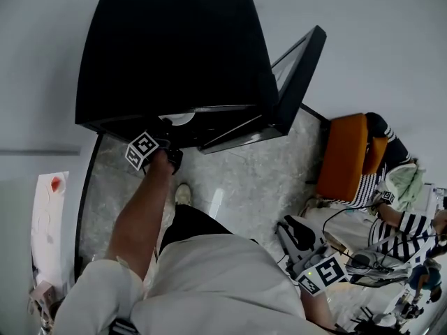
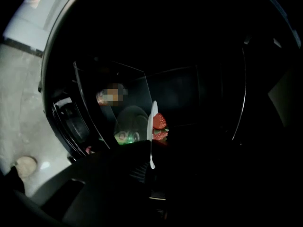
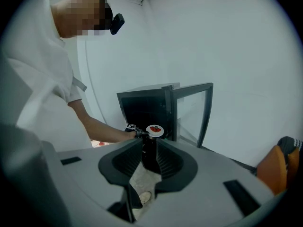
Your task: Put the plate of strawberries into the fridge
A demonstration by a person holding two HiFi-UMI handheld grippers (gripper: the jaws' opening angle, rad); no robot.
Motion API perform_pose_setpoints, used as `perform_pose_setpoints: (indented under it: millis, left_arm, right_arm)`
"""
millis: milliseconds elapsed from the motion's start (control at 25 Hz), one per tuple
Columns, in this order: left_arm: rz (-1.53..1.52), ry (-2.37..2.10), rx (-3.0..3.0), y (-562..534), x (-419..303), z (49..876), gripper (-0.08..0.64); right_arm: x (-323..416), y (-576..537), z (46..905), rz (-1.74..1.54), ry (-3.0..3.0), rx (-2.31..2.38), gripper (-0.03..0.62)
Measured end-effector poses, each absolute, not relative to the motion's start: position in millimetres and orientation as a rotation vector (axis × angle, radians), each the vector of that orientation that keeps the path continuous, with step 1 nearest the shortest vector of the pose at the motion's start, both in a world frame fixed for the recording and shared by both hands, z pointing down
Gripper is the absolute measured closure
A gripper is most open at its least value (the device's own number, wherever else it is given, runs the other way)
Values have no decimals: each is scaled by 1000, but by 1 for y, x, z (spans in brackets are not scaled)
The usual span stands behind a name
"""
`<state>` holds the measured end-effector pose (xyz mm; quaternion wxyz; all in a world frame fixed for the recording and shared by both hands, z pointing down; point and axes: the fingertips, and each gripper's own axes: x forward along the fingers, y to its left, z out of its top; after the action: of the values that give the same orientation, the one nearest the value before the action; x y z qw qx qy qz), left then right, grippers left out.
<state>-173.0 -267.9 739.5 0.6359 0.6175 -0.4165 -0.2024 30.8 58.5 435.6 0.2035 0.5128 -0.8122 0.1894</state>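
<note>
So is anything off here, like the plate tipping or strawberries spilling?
Nothing stands out. The plate sits level in the left gripper at the open fridge, with the strawberries on it and none on the floor.

A black box-shaped fridge (image 1: 174,47) stands on a grey speckled stone floor (image 1: 258,180), in front of a white wall (image 1: 391,40). Its glass-panelled door (image 1: 297,75) hangs open to the right. At the fridge's opening, the left gripper (image 1: 171,144) grips the rim of a white round plate (image 2: 152,119) with red strawberries (image 2: 159,122) on it. An orange padded chair (image 1: 342,155) sits to the right of the door. The right gripper (image 1: 316,267) is well apart from the fridge, at the person's right side.
</note>
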Motion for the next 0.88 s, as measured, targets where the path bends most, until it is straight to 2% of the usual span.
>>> perform_pose_setpoints:
  millis: [240, 520, 760, 880]
  left_arm:
    - [-244, -1097, 1514, -285, -171, 743, 535]
    - [109, -1262, 1596, -295, -169, 750, 482]
    - [265, -1342, 1632, -289, -175, 749, 425]
    - [275, -1346, 1648, -283, -176, 743, 423]
  right_arm:
    - [35, 45, 435, 546, -2248, 1416, 491]
    - [45, 35, 431, 568, -2238, 1420, 491]
    - [46, 44, 426, 549, -2242, 1432, 491]
    - [47, 49, 424, 538, -2254, 1428, 491]
